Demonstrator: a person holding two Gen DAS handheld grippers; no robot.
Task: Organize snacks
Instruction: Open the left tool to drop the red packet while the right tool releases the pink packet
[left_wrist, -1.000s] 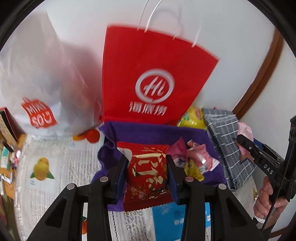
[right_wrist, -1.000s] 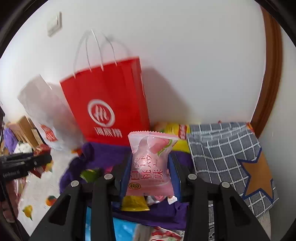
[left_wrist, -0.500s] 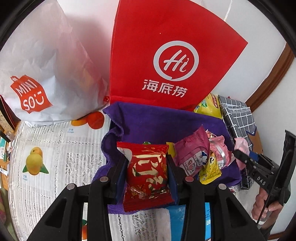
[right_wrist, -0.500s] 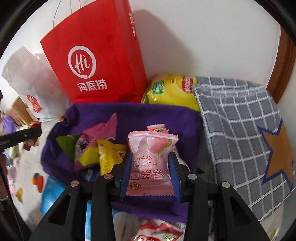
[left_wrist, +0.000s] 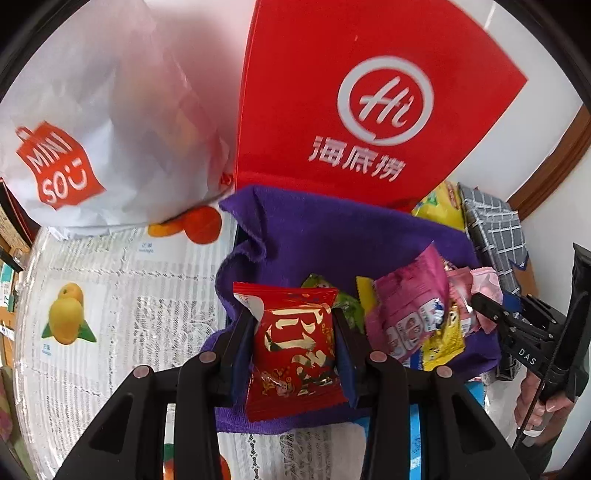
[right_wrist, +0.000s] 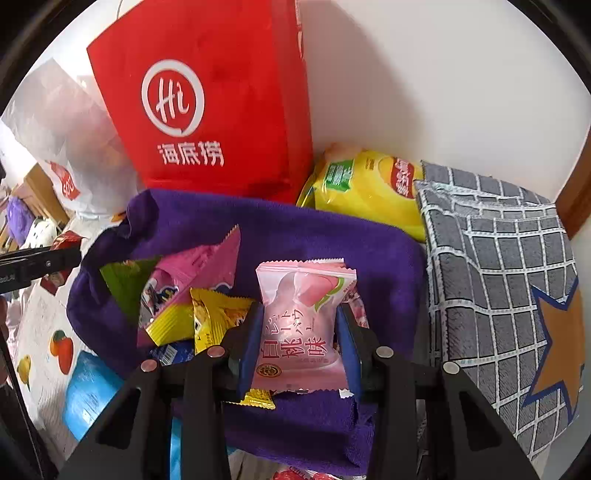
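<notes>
My left gripper is shut on a red snack packet with gold lettering and holds it over the left part of a purple cloth-lined bin. My right gripper is shut on a pink peach snack packet over the same bin, towards its right side. Several loose packets lie in the bin, among them a magenta one and a yellow one. The right gripper also shows in the left wrist view at the bin's right edge.
A red paper bag stands behind the bin against the wall, with a white plastic bag to its left. A yellow chip bag and a grey checked cloth bin are on the right. A fruit-print tablecloth covers the table.
Both grippers have come down and closer to the purple bin, each still holding its packet. The view has tilted from the wall down onto the bin.
</notes>
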